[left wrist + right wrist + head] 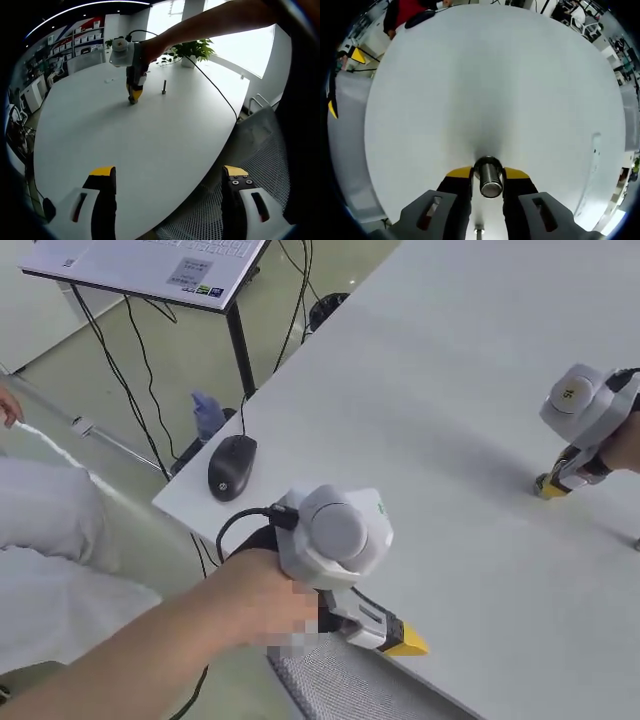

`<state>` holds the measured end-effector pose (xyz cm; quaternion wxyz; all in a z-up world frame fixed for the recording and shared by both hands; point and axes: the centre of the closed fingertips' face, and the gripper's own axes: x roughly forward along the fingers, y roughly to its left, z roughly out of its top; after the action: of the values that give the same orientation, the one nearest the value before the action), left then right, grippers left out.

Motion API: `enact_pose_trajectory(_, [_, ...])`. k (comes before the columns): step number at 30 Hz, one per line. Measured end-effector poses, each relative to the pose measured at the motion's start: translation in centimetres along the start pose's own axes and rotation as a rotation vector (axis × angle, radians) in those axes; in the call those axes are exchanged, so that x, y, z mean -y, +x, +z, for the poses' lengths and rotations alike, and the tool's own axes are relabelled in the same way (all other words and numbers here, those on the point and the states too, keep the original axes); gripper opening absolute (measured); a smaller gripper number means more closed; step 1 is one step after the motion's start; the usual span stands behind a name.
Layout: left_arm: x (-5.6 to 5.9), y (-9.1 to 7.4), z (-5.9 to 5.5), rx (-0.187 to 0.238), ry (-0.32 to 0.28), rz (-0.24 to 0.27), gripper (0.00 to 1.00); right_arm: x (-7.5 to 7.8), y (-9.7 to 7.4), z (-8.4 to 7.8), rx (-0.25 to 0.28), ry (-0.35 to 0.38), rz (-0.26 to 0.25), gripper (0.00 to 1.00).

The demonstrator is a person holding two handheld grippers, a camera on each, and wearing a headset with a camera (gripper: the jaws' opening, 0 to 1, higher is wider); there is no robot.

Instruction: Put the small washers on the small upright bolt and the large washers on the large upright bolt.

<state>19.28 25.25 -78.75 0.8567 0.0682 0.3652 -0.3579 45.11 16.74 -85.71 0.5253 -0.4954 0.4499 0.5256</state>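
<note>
Large bolt (491, 182) is clamped between your right gripper's (488, 175) jaws, standing tip-down on the surface (150, 145). Its long axis runs in line with the jaws, so you see it nearly end-on in the right gripper view. Small bolt (164, 87) stands upright just beside that gripper. Left gripper (167, 175) has its jaws spread wide with nothing in them. It sits at the near edge, well apart from both bolts, so your right hand is the nearer one.
</note>
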Motion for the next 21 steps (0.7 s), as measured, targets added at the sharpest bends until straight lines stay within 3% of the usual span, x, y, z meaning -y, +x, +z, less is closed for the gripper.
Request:
enact_pose_trajectory(7, [0.2,0.0,-0.2,-0.008,0.000,-0.007,0.87,-0.2,-0.2,-0.1,0.003,-0.019,0.000,0.24])
enact_pose_trajectory(11, [0.2,-0.1,-0.1,-0.009,0.001,-0.006,0.87,0.0,-0.7,0.2,0.024,-0.017,-0.009,0.35])
enact_pose_trajectory(21, [0.5,-0.2,0.4,-0.004,0.021,-0.014,0.86,0.5,-2.4,-0.1,0.068,0.003,-0.032,0.43])
